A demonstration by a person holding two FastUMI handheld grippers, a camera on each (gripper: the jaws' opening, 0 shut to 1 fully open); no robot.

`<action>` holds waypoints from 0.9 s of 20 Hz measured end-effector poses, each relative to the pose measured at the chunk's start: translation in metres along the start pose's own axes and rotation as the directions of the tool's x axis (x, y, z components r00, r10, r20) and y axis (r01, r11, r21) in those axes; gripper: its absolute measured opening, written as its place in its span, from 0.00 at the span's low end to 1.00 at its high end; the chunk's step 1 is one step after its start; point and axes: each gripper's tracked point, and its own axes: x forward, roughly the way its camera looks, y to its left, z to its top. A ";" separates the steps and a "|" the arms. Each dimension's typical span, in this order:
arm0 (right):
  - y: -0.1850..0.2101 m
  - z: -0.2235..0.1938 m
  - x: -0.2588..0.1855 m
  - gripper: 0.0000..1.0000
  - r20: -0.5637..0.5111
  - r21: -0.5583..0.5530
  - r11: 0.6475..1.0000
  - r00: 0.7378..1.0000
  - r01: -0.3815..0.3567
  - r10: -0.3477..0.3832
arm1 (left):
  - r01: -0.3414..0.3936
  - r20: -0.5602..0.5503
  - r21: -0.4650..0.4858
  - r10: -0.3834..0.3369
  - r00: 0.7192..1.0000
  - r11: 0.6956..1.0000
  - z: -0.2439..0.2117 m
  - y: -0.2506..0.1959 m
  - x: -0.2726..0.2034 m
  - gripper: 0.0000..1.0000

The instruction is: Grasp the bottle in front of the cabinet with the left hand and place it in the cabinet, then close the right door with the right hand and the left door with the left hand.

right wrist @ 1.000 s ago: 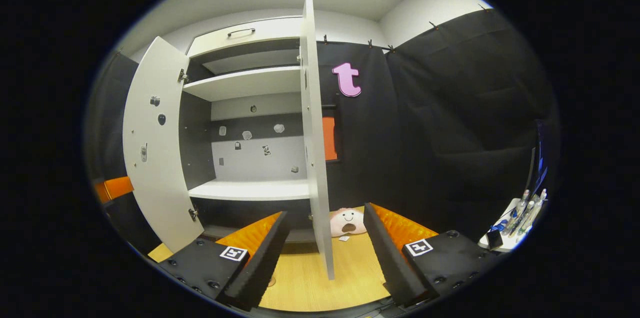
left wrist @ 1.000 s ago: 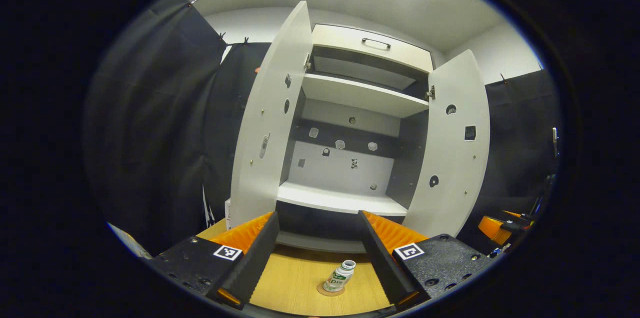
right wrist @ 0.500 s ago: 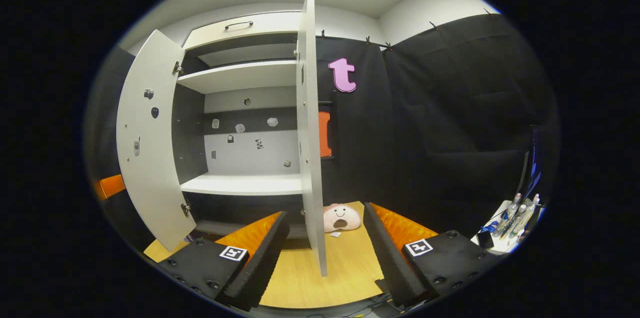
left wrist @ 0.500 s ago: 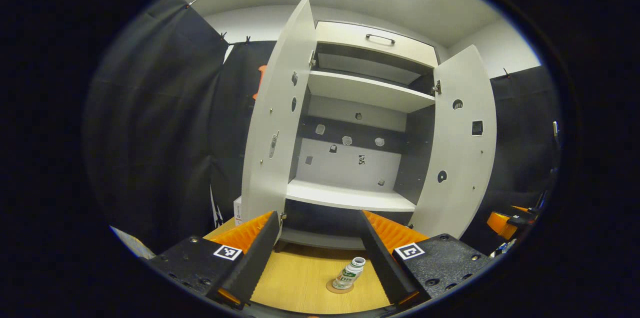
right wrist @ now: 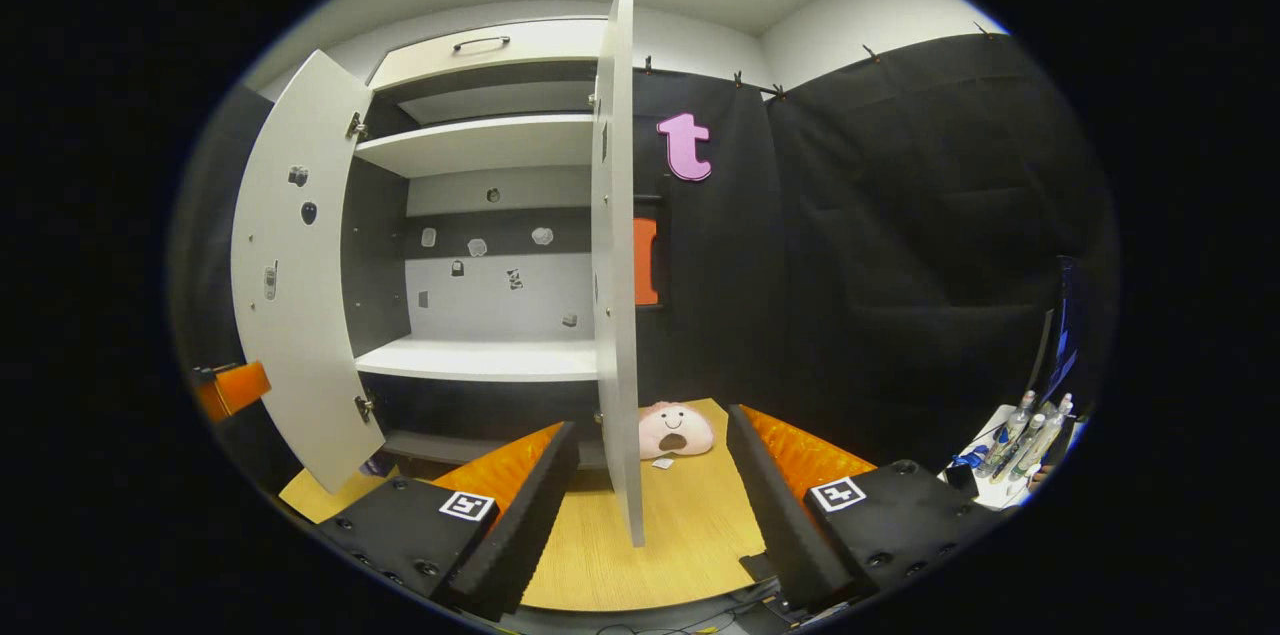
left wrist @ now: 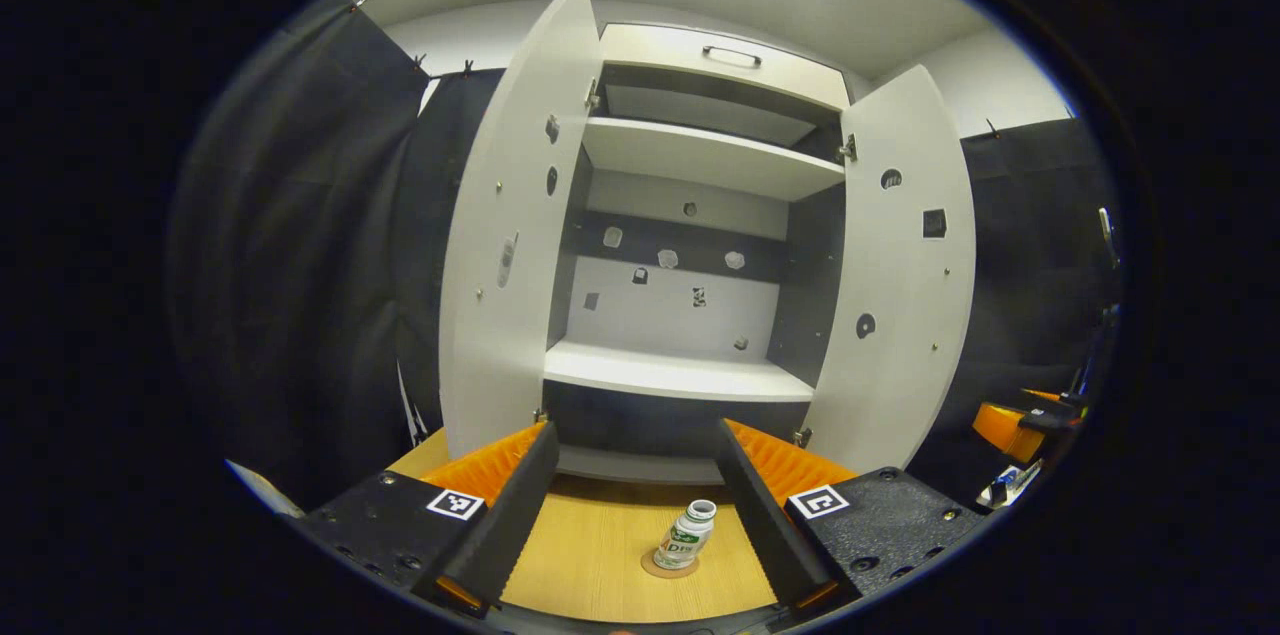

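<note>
The table showed pale wood grain, the cabinet and its doors were smooth matt white board, the bottle glossy plastic, the booth wall matt black cloth.

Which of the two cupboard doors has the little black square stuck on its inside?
The right door, in the left gripper view. It carries a dark square patch high up between two round marks, whereas the left door has only small roundish and oblong marks.

The left claw is held level with its two fingers spread wide, one rising from 7 o'clock and the other from 5 o'clock, nothing pinched between them. The right claw is posed the same way: fingers wide apart, empty, pointing forward toward 12 o'clock.
</note>
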 end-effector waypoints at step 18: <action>-0.025 -0.010 0.011 0.99 -0.040 -0.020 0.999 0.998 0.039 -0.039 | 0.222 -0.346 0.027 -0.200 0.917 0.975 -0.185 -0.083 0.085 0.96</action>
